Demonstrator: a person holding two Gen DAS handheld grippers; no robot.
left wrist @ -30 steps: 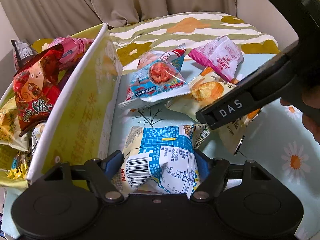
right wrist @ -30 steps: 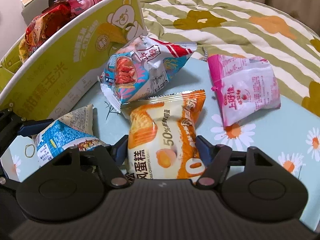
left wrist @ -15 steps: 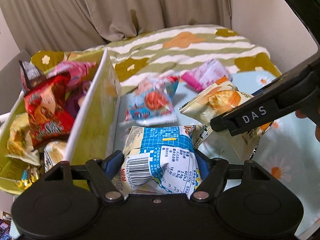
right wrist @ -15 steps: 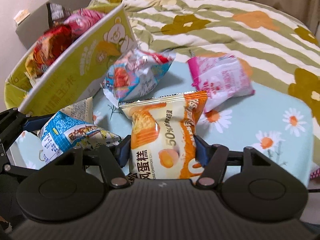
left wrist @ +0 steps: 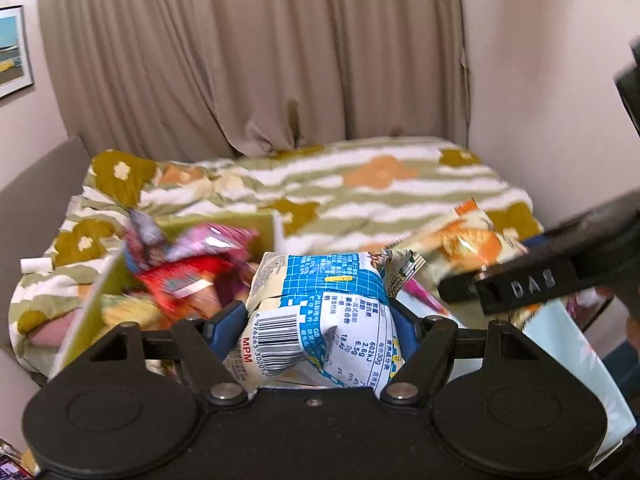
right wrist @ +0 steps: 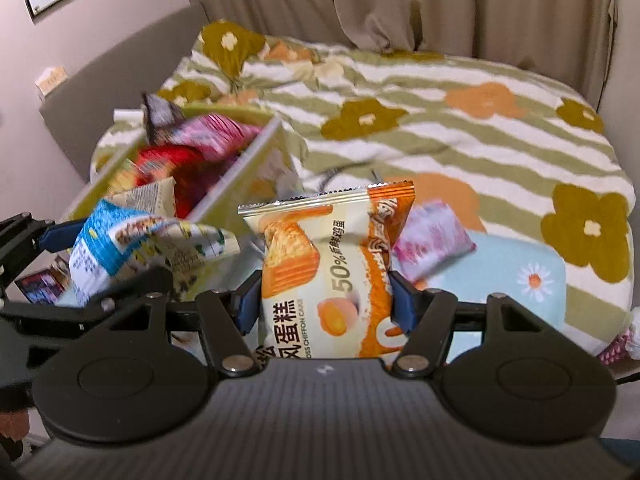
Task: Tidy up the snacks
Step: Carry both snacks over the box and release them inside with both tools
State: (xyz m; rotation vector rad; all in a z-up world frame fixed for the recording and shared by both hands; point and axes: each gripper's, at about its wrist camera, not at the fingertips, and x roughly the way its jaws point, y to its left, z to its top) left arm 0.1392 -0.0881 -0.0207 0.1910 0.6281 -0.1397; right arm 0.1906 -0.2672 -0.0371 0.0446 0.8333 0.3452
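Snacks: yellow-green cardboard box (right wrist: 244,176) already holds several pkts. Left gripper (left wrist: 320,320) clamped on blue-white foil pkt (left wrist: 324,312), right gripper (right wrist: 322,300) on orange chiffon-cake pkt (right wrist: 332,272), both aloft near box; pink pkt (right wrist: 432,240) left on bed.

Black left gripper (left wrist: 320,320), blue fingers (left wrist: 224,326), silver screws
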